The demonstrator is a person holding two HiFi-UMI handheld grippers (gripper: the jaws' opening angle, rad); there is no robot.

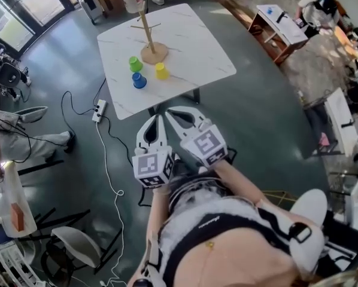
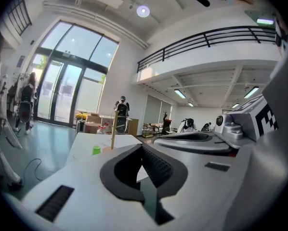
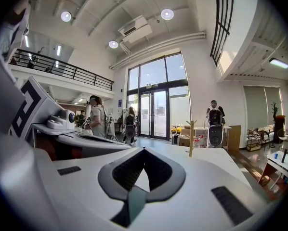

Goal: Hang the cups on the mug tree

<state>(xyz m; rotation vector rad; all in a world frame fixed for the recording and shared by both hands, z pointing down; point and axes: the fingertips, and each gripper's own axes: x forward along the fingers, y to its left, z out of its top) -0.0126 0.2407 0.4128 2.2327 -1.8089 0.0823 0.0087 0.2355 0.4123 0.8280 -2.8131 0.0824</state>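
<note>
Mug tree (image 3: 191,138) base | hidden behind right hand-held gripper (image 3: 144,150)

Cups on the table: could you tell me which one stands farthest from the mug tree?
The blue cup; the green cup and yellow cup stand closer to the mug tree.

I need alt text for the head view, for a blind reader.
The left gripper and right gripper, jaws shut and empty, point toward a white table. On it stand a wooden mug tree and a green cup, blue cup and yellow cup, none hung.
</note>
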